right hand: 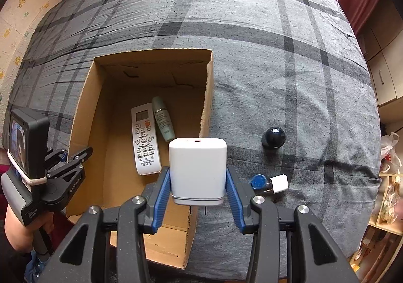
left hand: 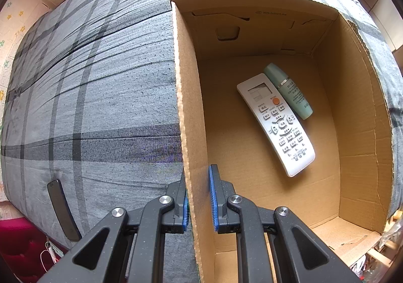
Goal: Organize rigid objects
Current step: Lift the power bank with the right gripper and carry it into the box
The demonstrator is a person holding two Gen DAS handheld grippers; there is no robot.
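- The white charger [right hand: 197,170] is clamped between the blue pads of your right gripper [right hand: 197,182], held upright in the air over the near right corner of the cardboard box [right hand: 85,96]. It is not in the box yet, so this piece is only halfway done.
- Two things already lie flat on the box floor, touching side by side: the white remote control [right hand: 145,139] and the pale green bottle [right hand: 163,118]. Count those as finished.
- Your left gripper [left hand: 199,197] is closed on the box's left wall, one pad outside and one inside, which looks like it is steadying the box.
- Left out on the bed [right hand: 277,56], to the right of the box, are a dark ball-shaped object [right hand: 274,138], a small white plug [right hand: 278,184] and a blue round thing [right hand: 258,181] just beside it.
- In the left view a dark phone-like slab [left hand: 63,210] lies on the bedcover, left of the box; it probably needs collecting too.
- By my reckoning you are under halfway: two stowed, one in hand, about four to go.
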